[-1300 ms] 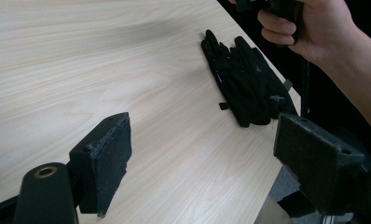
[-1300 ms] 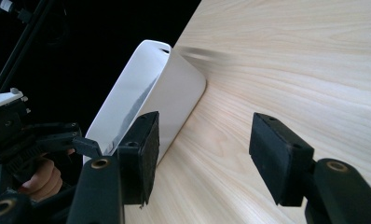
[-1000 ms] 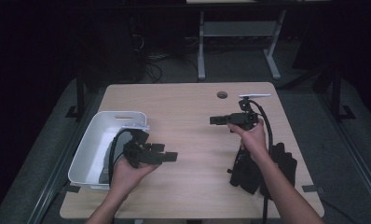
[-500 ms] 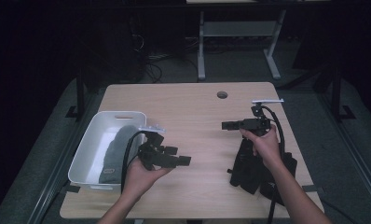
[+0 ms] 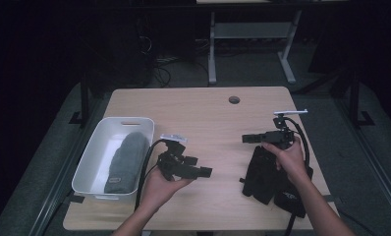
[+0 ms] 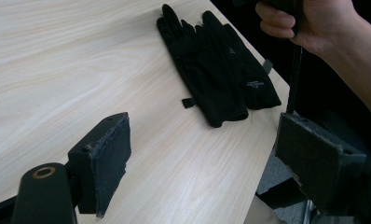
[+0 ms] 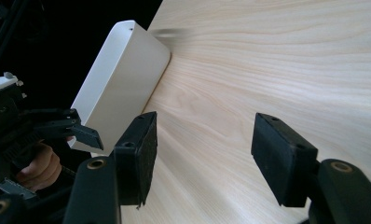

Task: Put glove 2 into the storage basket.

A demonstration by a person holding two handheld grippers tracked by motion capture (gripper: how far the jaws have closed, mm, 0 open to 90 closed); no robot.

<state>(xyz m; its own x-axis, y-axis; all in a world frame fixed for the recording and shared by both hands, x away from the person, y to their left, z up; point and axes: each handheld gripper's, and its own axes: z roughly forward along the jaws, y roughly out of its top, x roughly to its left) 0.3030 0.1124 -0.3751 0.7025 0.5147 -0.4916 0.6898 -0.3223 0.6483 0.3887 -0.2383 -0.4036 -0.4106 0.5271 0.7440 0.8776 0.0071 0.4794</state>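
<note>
High view: I have the left gripper (image 5: 196,167) held over the wooden table (image 5: 198,113) just right of the white bin (image 5: 88,160), jaws pointing right toward the table's middle; how wide they stand I cannot tell from here. A grey glove (image 5: 125,162) lies inside the bin, lengthwise. My right gripper (image 5: 250,138) sits above the right part of the table, jaws pointing left, nothing between them. Right under my right hand (image 5: 289,160) lie the black gloves (image 5: 265,174), flat on the table near its right front edge, partly covered by the hand and forearm, touching neither gripper. A round cable hole (image 5: 234,100) sits at the far side of the tabletop. Left gripper view: both jaws are spread wide, only bare wood between them, holding nothing. The black gloves (image 6: 218,63) lie ahead, stacked, fingers pointing away, cuffs toward me, close to the table edge; the right hand (image 6: 309,21) is at top right, above them. Right gripper view: jaws spread wide apart, empty, wood grain between the pads. The white bin (image 7: 120,79) shows at left from outside, its wall facing me, and the left gripper (image 7: 76,130) hangs in front of it, low left, with fingers wrapped on its handle.
</note>
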